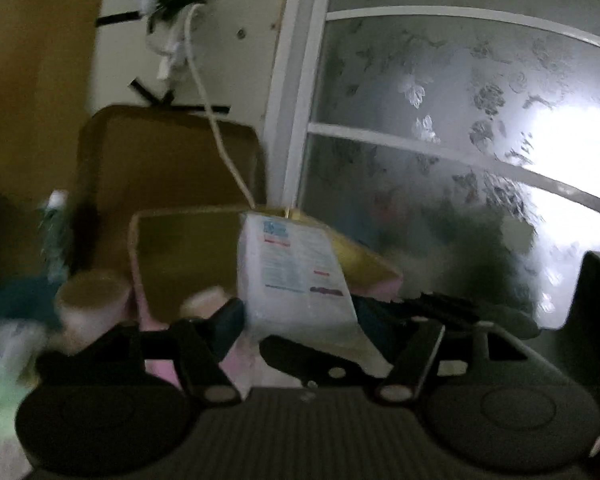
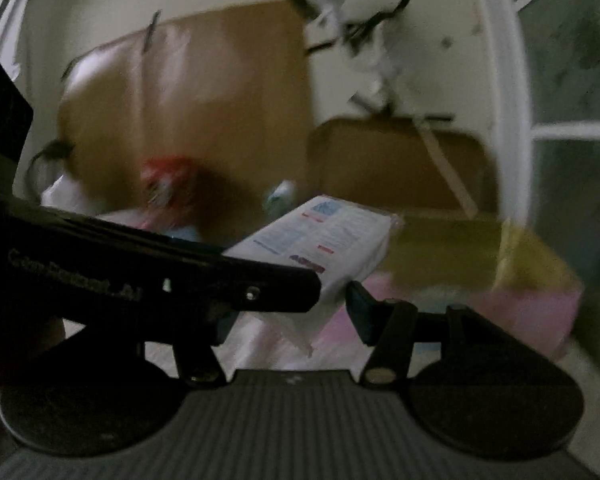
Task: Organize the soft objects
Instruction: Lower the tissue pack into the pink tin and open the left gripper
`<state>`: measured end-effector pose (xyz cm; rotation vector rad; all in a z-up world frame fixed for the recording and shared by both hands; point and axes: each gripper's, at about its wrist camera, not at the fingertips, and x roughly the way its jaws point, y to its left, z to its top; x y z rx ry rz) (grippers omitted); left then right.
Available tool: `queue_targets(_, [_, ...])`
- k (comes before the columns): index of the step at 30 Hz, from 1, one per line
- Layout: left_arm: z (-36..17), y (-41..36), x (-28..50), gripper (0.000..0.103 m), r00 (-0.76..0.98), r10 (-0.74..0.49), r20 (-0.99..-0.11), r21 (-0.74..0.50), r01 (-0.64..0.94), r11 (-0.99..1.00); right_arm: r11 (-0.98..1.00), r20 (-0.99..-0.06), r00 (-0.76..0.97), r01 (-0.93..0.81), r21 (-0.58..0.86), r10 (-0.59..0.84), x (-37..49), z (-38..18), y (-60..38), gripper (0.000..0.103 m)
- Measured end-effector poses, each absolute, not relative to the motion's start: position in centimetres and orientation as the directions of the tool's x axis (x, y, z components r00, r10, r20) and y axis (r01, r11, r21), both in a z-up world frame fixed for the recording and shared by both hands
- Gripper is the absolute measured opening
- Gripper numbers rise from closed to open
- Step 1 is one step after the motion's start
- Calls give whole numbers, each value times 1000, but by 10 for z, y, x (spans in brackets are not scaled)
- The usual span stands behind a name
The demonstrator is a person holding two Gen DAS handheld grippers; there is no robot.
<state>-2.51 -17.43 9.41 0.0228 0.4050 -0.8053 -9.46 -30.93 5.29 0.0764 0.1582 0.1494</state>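
A white soft packet [image 1: 296,272] with blue and red print stands tilted between the fingers of my left gripper [image 1: 308,316]. Its blue pads lie against both sides of the packet. In the right wrist view the same packet [image 2: 324,232] reaches forward from my right gripper [image 2: 292,316], whose right pad meets the packet's near corner. The left pad is hidden behind the left gripper's black finger [image 2: 292,284], which lies on the packet's lower edge. Both views are dark and blurred.
An open yellow and pink box [image 1: 180,260] sits just behind the packet, also in the right wrist view [image 2: 460,252]. Brown boards [image 1: 160,160] lean on the wall under a hanging white cable [image 1: 216,132]. A frosted glass door [image 1: 460,120] stands at the right, with a pale cup [image 1: 92,296] at the left.
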Motion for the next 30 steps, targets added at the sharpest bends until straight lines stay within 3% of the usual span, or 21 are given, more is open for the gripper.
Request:
queue_targets(4, [91, -213, 18, 67, 610, -689, -393, -166, 689, 705, 994, -142, 986, -71, 88, 83, -58, 58, -345, 61])
queue_targets(10, [67, -257, 49, 72, 630, -620, -469, -156, 631, 760, 992, -225, 971, 96, 79, -76, -14, 43, -383, 62])
queue_targets(14, [65, -249, 49, 72, 618, -628, -473, -204, 616, 761, 965, -268, 929, 263, -11, -256, 5, 28, -400, 73])
queue_targets(21, [74, -203, 10, 73, 647, -645, -407, -188, 632, 752, 961, -237, 939, 271, 58, -250, -26, 29, -404, 74])
queue_targets(23, [76, -182, -6, 80, 666, -646, -373, -183, 630, 755, 966, -208, 953, 243, 84, -222, -36, 33, -397, 74])
queue_targets(27, [79, -129, -38, 80, 688, -640, -342, -187, 617, 764, 981, -131, 975, 188, 45, -181, -57, 40, -367, 73])
queue_targets(30, [71, -88, -54, 80, 732, -584, -349, -184, 558, 809, 993, -123, 987, 109, 55, -101, -64, 44, -345, 73])
